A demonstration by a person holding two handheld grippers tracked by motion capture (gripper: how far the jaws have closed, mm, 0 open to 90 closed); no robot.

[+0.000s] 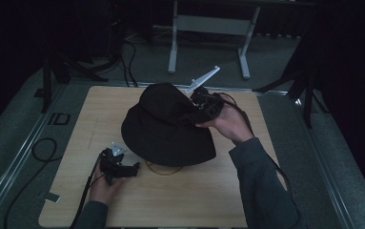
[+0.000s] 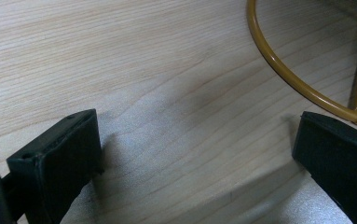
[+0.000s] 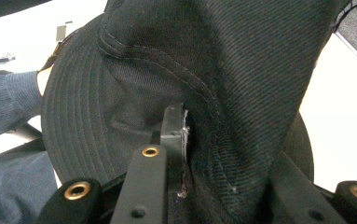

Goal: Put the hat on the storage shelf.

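Our right hand-held gripper (image 1: pixel 197 110) is clamped on the hat (image 1: pixel 163 126); the left (image 1: pixel 123 169) rests spread near the stand (image 1: pixel 163 169). Pulling sideways could topple the stand.

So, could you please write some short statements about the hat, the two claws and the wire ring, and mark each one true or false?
1. The right claw is shut on the black hat. True.
2. The left claw grips the hat's brim. False: it is open, resting on the wooden table beside the hat.
3. A yellow wire ring lies on the table near the left claw. True.
4. The hat is white. False: it is black.
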